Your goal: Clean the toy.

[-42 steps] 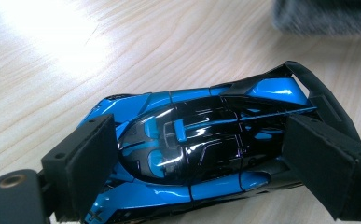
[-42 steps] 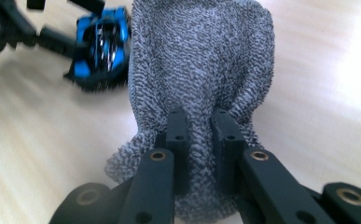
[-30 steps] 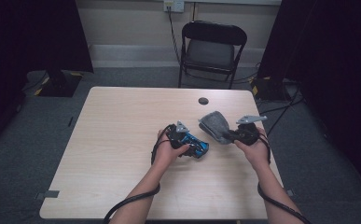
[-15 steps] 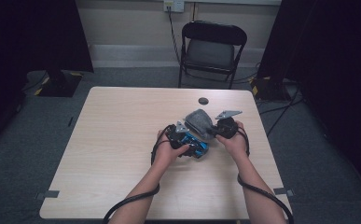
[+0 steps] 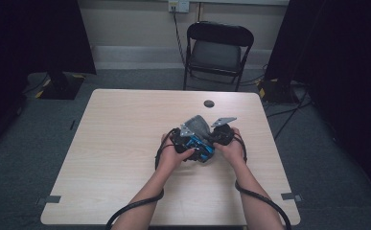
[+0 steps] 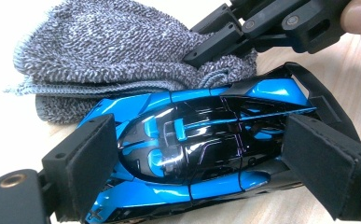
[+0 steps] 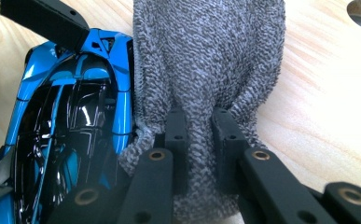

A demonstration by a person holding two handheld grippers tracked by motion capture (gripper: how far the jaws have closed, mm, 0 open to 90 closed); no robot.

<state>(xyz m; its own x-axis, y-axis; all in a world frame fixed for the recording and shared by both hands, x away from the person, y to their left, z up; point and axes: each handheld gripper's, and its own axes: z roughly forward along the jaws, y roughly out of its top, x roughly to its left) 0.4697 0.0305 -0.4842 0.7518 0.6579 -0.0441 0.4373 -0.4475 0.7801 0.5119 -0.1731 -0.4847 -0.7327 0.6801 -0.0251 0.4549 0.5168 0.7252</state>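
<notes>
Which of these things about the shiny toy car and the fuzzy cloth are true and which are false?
1. The left gripper has the glossy blue and black toy car between its jaws. True.
2. The right gripper is pinching the grey knitted cloth. True.
3. The grey knitted cloth is draped over the black folding chair. False: it lies on the light wooden table, right beside the car.
4. The toy car is red and yellow. False: it is blue and black.
5. The right gripper's jaws stand wide open. False: they are closed tight on a bunch of the cloth.
</notes>
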